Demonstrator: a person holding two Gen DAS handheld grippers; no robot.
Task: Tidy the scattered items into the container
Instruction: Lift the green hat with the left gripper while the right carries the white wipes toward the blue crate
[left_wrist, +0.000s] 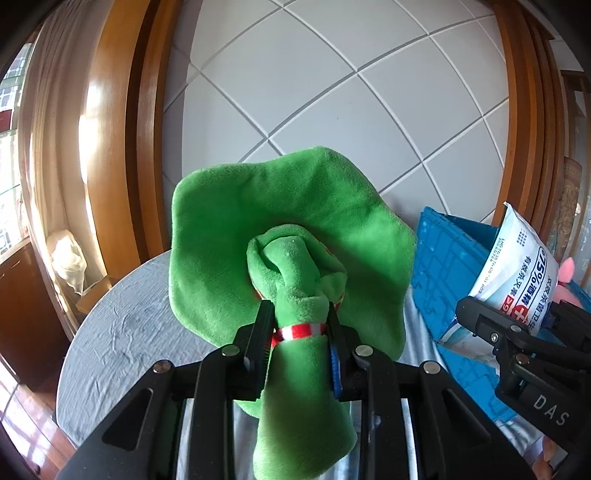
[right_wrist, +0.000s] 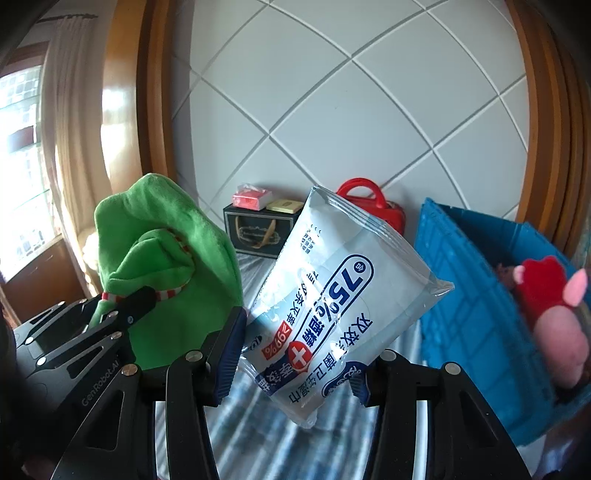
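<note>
My left gripper is shut on a green plush toy at its red-and-white striped band, and holds it up above the table. The same green plush toy and the left gripper show at the left of the right wrist view. My right gripper is shut on a white-and-blue wet-wipes pack, held tilted in the air. That wipes pack and the right gripper appear at the right of the left wrist view. The blue plastic crate stands to the right, with a pink-and-red plush toy inside.
A round table with a grey cloth lies below. At the back by the tiled wall stand a dark box with small packs on top and a red bag. A curtain and a wooden frame are at the left.
</note>
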